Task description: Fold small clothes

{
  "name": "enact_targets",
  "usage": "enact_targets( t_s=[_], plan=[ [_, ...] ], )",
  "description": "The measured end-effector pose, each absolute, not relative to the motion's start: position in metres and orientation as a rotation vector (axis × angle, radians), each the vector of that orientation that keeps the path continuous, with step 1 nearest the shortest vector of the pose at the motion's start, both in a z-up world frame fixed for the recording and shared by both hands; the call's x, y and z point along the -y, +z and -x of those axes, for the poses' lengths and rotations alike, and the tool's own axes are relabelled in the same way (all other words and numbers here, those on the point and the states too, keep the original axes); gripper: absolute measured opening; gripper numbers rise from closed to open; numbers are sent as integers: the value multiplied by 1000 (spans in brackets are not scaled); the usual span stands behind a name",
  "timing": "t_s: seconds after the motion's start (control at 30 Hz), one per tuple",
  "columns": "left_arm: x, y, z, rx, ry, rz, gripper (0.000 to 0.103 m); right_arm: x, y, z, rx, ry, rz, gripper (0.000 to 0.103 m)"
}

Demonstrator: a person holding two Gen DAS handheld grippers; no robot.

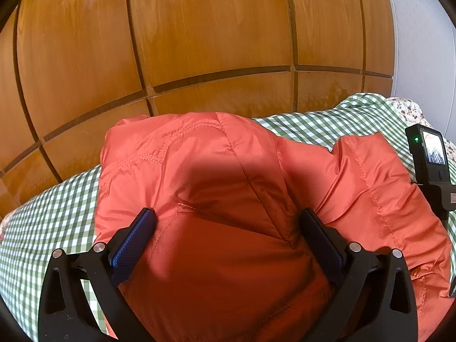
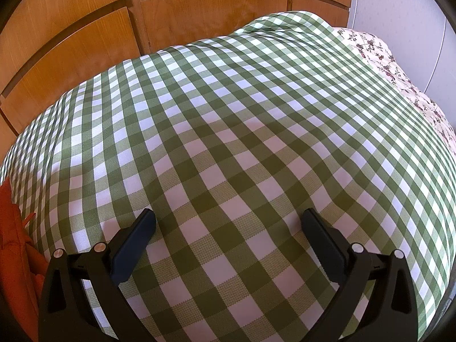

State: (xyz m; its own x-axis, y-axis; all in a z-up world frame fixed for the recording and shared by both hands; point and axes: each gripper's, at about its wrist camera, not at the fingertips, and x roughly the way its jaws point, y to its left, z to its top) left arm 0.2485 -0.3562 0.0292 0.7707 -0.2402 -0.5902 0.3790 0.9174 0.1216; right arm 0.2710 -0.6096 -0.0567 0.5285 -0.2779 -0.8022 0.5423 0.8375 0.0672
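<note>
An orange quilted jacket [image 1: 216,176] lies bunched on the green-and-white checked cloth [image 1: 57,216]. My left gripper [image 1: 228,216] is open, its fingers spread wide over the jacket's middle, with nothing held between them. My right gripper [image 2: 228,219] is open and empty over bare checked cloth [image 2: 242,114]. An edge of the orange jacket [image 2: 14,245] shows at the far left of the right wrist view. The right gripper's body, with a lit screen [image 1: 430,156], shows at the right edge of the left wrist view, beside the jacket.
Wooden cupboard panels [image 1: 199,28] stand close behind the bed. A floral fabric [image 2: 399,74] lies at the far right. A pale wall [image 2: 399,5] is behind it.
</note>
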Motion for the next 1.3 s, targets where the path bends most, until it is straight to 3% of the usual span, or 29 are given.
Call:
enact_targets(
  t_s=[0.7, 0.77, 0.87, 1.0, 1.1, 1.3],
  plan=[
    [373, 33, -262, -643, -359, -316, 100, 610, -55, -271, -893, -495, -329, 101],
    [370, 33, -266, -657, -369, -300, 100, 608, -41, -260, -894, -425, -371, 101],
    [371, 32, -264, -647, -364, -298, 100, 582, 3, -227, -715, -321, -429, 101],
    [377, 30, -265, -640, -356, -308, 100, 515, 47, -207, -621, -182, -281, 101],
    [368, 31, -269, -642, -378, -261, 100, 480, 30, -222, -718, -194, -205, 101],
    [355, 33, -261, -631, -386, -254, 100, 497, -10, -234, -740, -151, -336, 101]
  ],
)
